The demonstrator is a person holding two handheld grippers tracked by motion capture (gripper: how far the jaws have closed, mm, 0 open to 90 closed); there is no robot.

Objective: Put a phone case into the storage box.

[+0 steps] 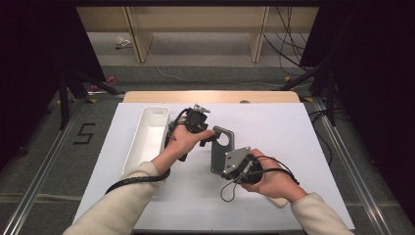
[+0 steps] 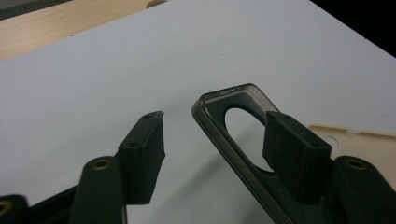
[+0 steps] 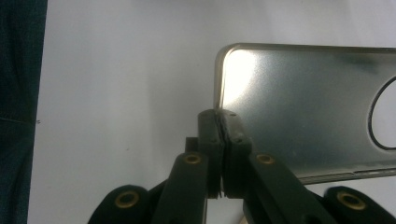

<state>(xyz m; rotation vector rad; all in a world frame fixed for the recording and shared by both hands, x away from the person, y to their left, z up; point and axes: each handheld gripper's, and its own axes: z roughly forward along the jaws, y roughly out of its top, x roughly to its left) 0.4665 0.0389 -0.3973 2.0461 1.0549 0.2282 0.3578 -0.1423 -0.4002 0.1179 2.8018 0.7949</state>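
A smoky grey translucent phone case (image 1: 221,147) with an oval camera cutout is held above the white mat. My right gripper (image 1: 226,169) is shut on its near edge; in the right gripper view both pads (image 3: 223,116) clamp the rim of the case (image 3: 303,102) close to a corner. My left gripper (image 1: 214,136) reaches the far end with the cutout. In the left gripper view its jaws (image 2: 215,119) stand apart on either side of the case (image 2: 219,135): the right pad (image 2: 292,149) lies against the cutout end, the left pad (image 2: 144,149) is clear of it.
A long white tray (image 1: 133,147) lies at the left of the white mat (image 1: 284,127), right beside my left hand. A flat beige piece (image 2: 369,144) rests on the mat under the right hand. The wooden table edge (image 1: 210,96) runs along the back.
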